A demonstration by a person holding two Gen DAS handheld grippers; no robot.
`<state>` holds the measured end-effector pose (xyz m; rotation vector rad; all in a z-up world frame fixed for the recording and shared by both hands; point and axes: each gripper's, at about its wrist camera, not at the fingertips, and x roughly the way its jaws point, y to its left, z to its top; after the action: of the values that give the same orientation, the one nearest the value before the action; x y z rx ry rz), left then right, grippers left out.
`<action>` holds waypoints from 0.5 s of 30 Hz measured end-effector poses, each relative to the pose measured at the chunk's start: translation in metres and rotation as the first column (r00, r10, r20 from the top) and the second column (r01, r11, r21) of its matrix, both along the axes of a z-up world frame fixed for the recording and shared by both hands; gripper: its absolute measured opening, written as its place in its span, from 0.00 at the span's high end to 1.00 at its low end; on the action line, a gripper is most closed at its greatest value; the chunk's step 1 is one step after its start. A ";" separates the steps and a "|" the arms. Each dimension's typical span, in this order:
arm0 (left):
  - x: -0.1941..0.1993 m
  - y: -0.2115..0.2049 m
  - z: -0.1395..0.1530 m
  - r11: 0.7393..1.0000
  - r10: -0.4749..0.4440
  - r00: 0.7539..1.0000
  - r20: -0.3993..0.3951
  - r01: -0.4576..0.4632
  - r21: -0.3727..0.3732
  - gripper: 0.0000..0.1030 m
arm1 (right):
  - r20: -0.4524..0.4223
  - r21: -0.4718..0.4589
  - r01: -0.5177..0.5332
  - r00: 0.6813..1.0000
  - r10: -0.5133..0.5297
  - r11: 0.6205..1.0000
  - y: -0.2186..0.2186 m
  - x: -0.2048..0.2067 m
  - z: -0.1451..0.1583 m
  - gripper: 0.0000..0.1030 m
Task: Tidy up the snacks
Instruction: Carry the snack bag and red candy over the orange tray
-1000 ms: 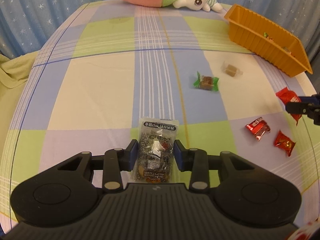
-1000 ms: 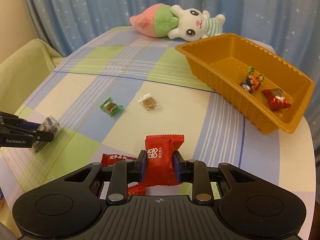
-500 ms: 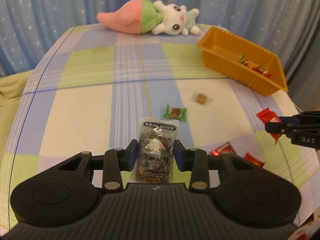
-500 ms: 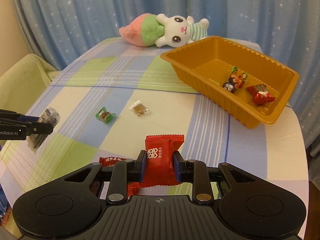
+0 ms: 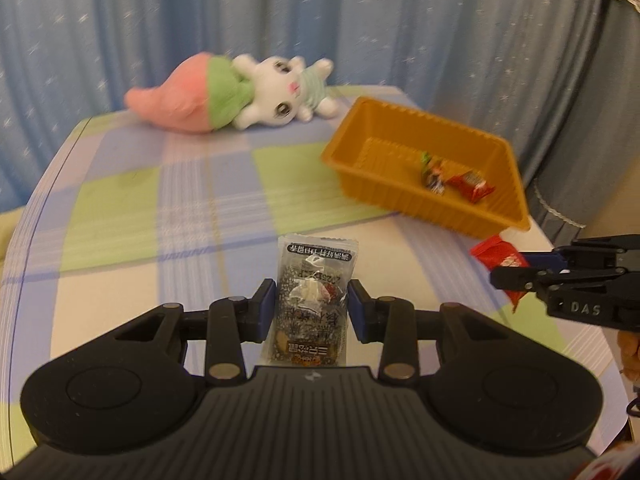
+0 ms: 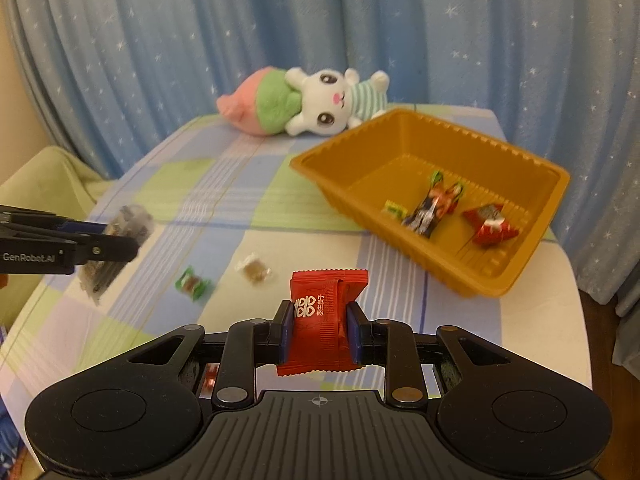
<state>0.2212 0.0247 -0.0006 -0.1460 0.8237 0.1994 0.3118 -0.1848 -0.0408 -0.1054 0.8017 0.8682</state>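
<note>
With my left gripper (image 5: 312, 308) clamped on the clear, dark-speckled snack sachet (image 5: 311, 300) and my right gripper (image 6: 320, 334) pinching the red foil candy (image 6: 325, 320), both short of the orange plastic tray (image 6: 496, 276), I feared either slippery wrapper dropping outside its rim.

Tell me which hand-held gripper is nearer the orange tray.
Right. The right hand-held gripper hovers just short of the orange tray; the left hand-held gripper is farther off across the cloth.
</note>
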 end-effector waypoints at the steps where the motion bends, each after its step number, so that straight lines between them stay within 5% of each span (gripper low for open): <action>1: 0.007 -0.002 0.002 1.000 -0.015 1.000 0.005 0.015 0.006 0.66 | 0.003 0.006 0.007 1.000 -0.007 1.000 0.000 0.004 0.002 0.73; 15: 0.133 -0.022 0.025 0.984 -0.175 0.982 0.069 0.173 0.034 0.66 | 0.031 0.090 0.137 0.990 -0.140 0.986 0.009 0.076 0.027 0.73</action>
<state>0.3545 0.0029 0.0246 -0.0542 0.7571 0.0402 0.3879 -0.1755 -0.0135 0.0118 0.7257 0.7661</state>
